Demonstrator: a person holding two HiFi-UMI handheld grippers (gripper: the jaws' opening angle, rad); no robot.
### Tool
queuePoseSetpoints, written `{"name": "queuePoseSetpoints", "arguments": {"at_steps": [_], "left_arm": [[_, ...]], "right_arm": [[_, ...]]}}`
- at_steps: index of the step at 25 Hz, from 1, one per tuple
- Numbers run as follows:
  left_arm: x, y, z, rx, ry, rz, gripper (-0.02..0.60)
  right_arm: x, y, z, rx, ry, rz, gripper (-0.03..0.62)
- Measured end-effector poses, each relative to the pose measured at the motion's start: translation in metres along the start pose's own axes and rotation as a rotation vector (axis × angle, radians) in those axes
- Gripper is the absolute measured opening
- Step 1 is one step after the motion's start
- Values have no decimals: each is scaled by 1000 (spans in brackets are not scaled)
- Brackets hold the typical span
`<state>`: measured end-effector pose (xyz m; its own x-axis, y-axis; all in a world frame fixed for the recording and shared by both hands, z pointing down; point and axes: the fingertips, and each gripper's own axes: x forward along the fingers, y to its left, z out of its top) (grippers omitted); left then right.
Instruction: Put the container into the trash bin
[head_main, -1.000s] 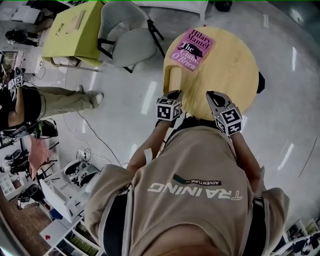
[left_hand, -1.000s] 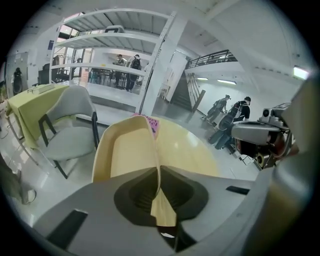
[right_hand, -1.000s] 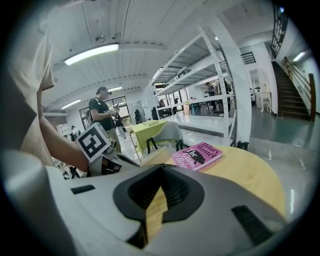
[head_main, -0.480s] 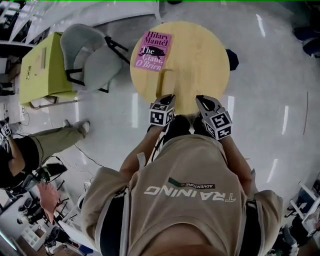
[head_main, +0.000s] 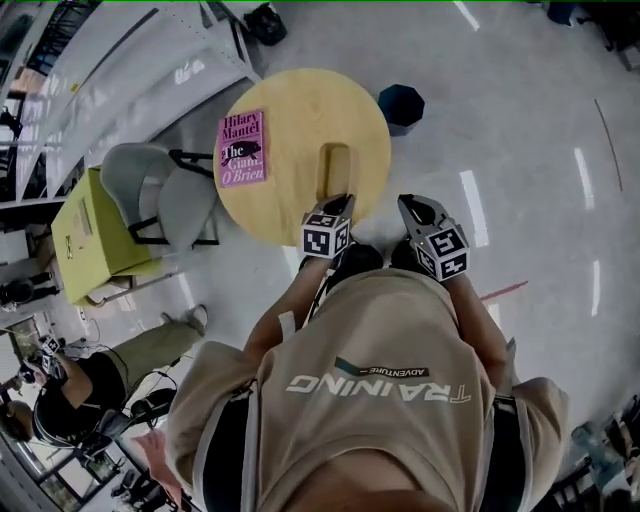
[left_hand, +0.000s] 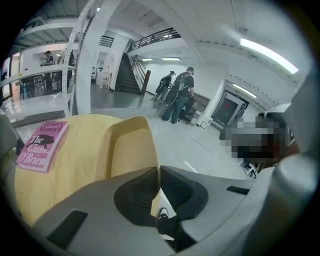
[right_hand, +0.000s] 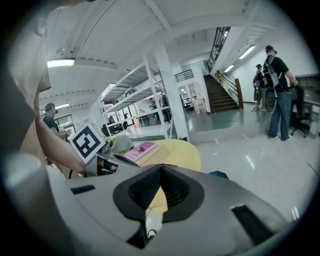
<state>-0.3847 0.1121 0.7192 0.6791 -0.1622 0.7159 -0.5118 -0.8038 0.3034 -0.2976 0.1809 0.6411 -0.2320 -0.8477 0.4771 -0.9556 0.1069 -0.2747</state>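
- The round yellow table (head_main: 290, 110) lies straight ahead of me and below, its near edge just in front of both my grippers.
- The trash bin, as I take the dark, faceted tub (head_main: 401, 106) on the floor to be, stands just off the table's far right edge. From my hands it lies ahead and to the right.
- A pink book (head_main: 241, 148) lies flat on the left part of the table, well apart from what I am handling.
- The container (head_main: 336, 170), a pale yellow oblong tray, is over the near part of the table. Its long axis runs straight away from me, the near end at my left gripper and the far end pointing roughly toward the bin side. I cannot tell whether its base rests on the tabletop or hangs just above it.
- My left gripper (head_main: 338, 200) is narrow, its jaws pinched on the thin near wall of the container, which stands edge-on between the pads.
- My right gripper (head_main: 408, 200) is beside the left one, jaws together with nothing between them. It is the hand nearer the bin, but the left carries the load, so I judge the coming move to be a swing forward and rightward past the table edge.
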Motion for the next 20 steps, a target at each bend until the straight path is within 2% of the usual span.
{"name": "queuePoseSetpoints", "arguments": {"at_steps": [3,11,16,20], "left_arm": [[20,-35,19,7,0,-27,25],[58,-99,41,114,17,-45,25],[85,-122,46,145,40,-65,25],[99,-141,66,166,40,-77,25]], "right_arm": [[-32,-40,-10,50,1,-54,-2],[-101,-115,-29,139,-63,-193,-2],[-121,-146,-33,155,-95,-224,-2],[-136,-168,-34,175,-95,-252,-2]]}}
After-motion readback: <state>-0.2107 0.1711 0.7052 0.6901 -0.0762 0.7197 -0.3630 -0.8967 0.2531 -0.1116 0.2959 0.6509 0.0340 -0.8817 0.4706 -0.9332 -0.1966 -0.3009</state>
